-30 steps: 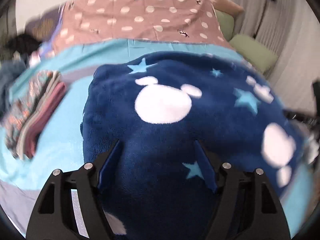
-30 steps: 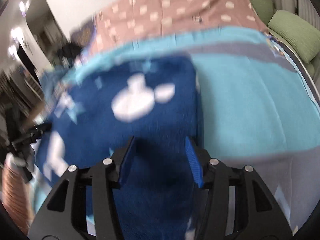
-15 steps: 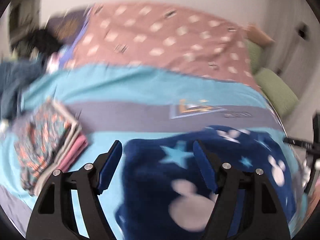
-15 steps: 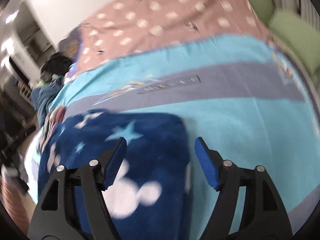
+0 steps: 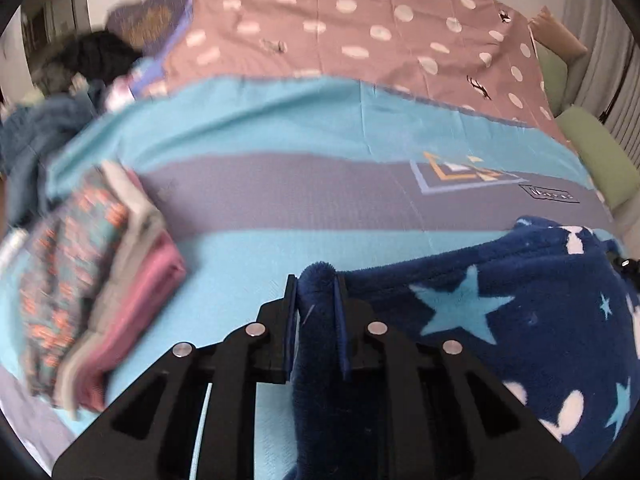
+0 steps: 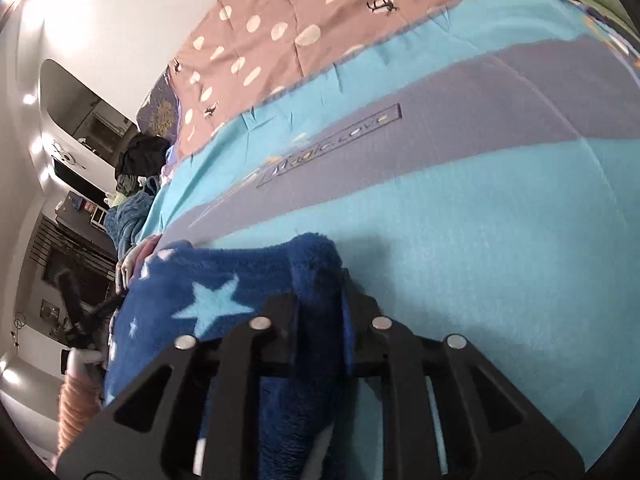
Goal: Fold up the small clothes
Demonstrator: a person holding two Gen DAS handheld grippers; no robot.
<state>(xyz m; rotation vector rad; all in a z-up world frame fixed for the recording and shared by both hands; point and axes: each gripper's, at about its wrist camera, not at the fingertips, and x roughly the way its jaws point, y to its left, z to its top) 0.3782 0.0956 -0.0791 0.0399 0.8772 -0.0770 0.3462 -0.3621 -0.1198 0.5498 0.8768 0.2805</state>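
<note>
A navy fleece garment with pale blue stars and white shapes lies on the bed. In the left wrist view its near left corner is pinched by my left gripper, whose jaws are closing with the fleece pressed between the pads. The right wrist view shows the same garment from its other side. There my right gripper is closing too, pads squeezing a bunched corner of fleece.
A stack of folded clothes sits at the left on the turquoise and grey blanket. Farther back lie a pink dotted sheet, a heap of dark clothes and green cushions.
Both grippers drew back toward the near edge of the garment, from over its middle. Their jaws then went from wide apart to pinched on its two corners.
</note>
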